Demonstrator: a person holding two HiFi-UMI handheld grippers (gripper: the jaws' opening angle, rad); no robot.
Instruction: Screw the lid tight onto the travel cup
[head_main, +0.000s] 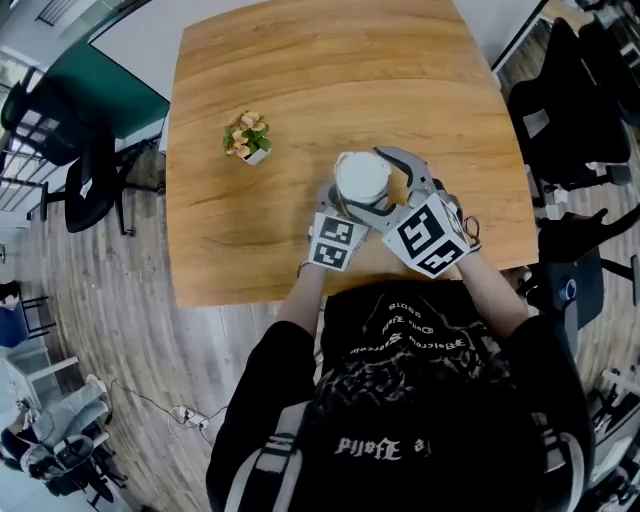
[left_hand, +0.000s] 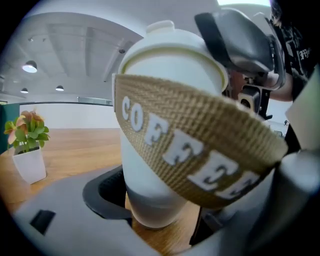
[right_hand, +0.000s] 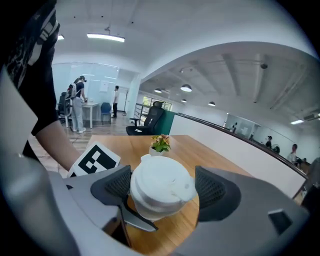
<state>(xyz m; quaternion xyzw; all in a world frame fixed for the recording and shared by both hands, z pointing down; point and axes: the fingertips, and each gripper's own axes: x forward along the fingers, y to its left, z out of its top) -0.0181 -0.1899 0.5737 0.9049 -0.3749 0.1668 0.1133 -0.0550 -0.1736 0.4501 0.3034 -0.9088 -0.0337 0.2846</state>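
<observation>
A white travel cup (left_hand: 150, 190) stands upright near the front edge of the wooden table (head_main: 300, 80), with a tan woven strap (left_hand: 200, 145) marked COFFEE across it. Its white lid (head_main: 362, 177) sits on top. My left gripper (left_hand: 155, 212) is shut low on the cup's body, in the head view just below and left of the lid. My right gripper (right_hand: 162, 187) reaches in from the right, its two dark pads against the sides of the lid (right_hand: 161, 187). In the head view the right gripper (head_main: 372, 182) rings the lid.
A small potted plant (head_main: 247, 137) in a white pot stands on the table behind and left of the cup. Black office chairs (head_main: 80, 170) stand off the table's left side, and more chairs (head_main: 570, 110) to its right. Several people (right_hand: 77, 102) stand far off in the room.
</observation>
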